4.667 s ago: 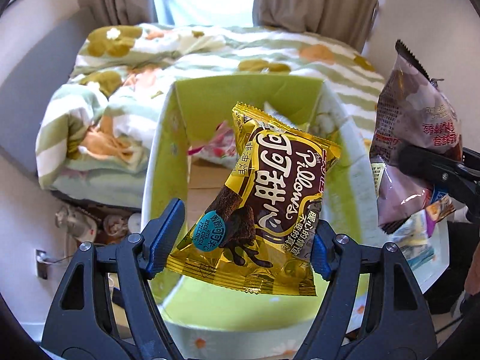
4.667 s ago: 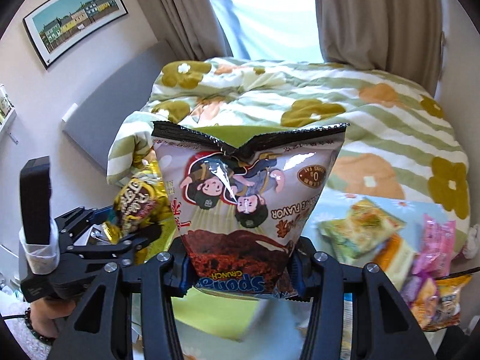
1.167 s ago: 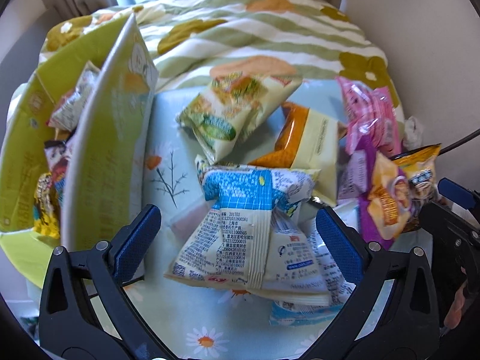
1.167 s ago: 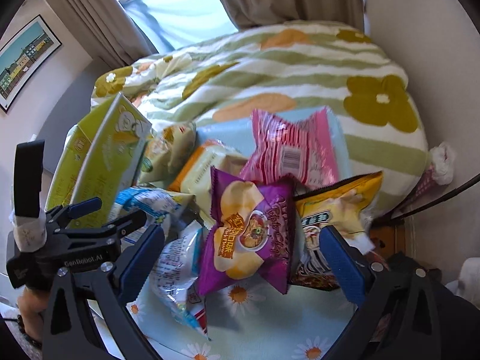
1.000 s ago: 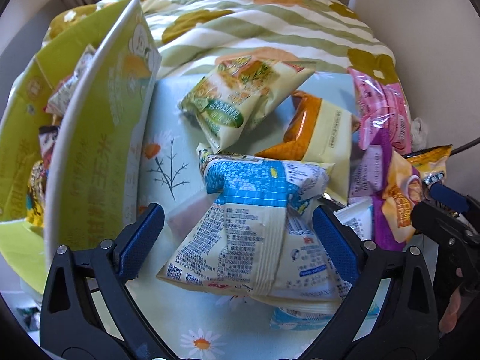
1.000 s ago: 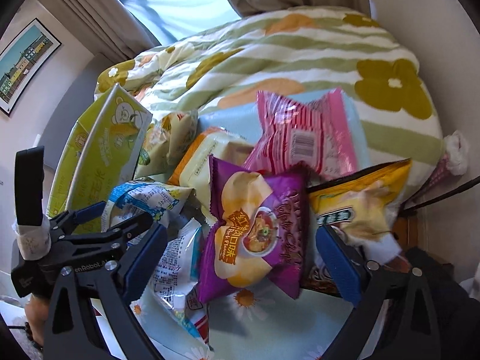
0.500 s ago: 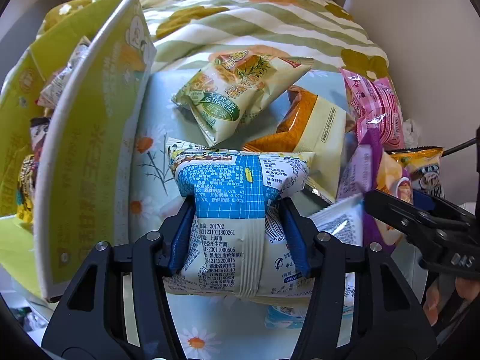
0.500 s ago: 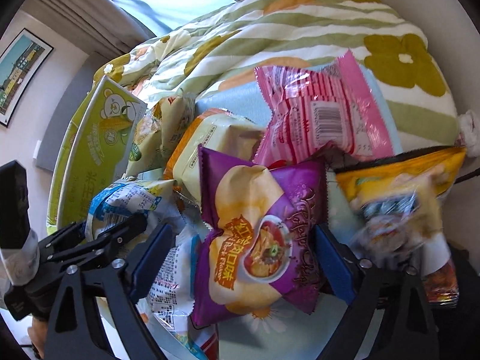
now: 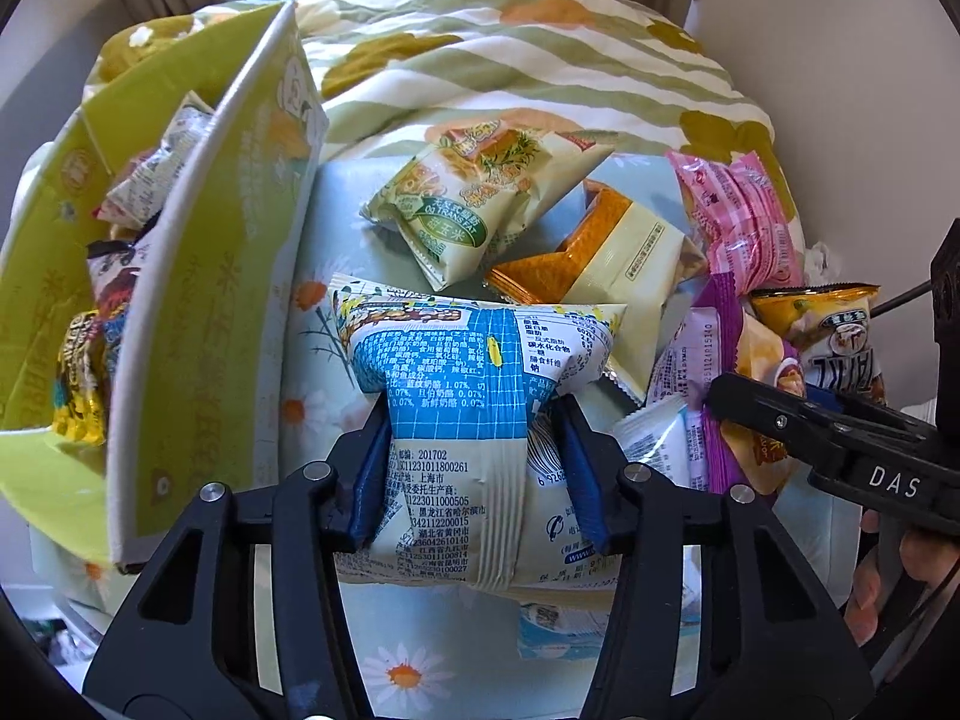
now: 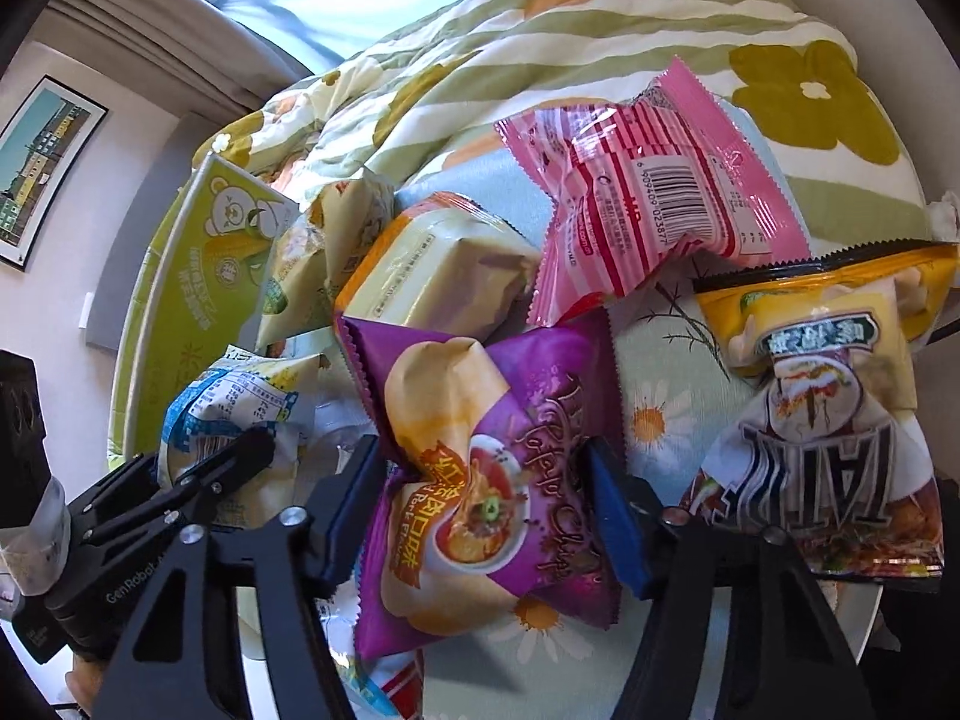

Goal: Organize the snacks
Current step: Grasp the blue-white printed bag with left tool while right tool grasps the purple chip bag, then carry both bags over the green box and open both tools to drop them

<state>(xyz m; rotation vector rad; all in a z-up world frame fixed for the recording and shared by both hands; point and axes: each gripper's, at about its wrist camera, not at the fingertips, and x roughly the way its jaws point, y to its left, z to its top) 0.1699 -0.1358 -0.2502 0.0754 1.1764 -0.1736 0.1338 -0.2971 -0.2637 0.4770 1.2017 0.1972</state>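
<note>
In the left wrist view my left gripper (image 9: 477, 468) is closing, and its blue pads pinch the waist of a blue-and-white snack packet (image 9: 456, 372) on the daisy-print table (image 9: 408, 672). In the right wrist view my right gripper (image 10: 483, 510) is also closing, its pads squeezing a purple potato chip bag (image 10: 480, 420) from both sides. The two grippers work side by side, the left one (image 10: 210, 468) just left of the purple bag. A green cardboard box (image 9: 198, 312) stands at the left with several snacks inside.
Loose packets lie beyond the grippers: a green-and-cream one (image 9: 480, 204), an orange-and-cream one (image 9: 624, 252), a pink one (image 10: 648, 192) and a yellow bag (image 10: 828, 396) at the right. A bed with a flowered quilt (image 9: 510, 54) borders the table's far edge.
Both grippers dropped earlier snacks into the box and came over the pile with jaws wide. Since then the left jaws have closed on the blue-and-white packet and the right jaws on the purple bag.
</note>
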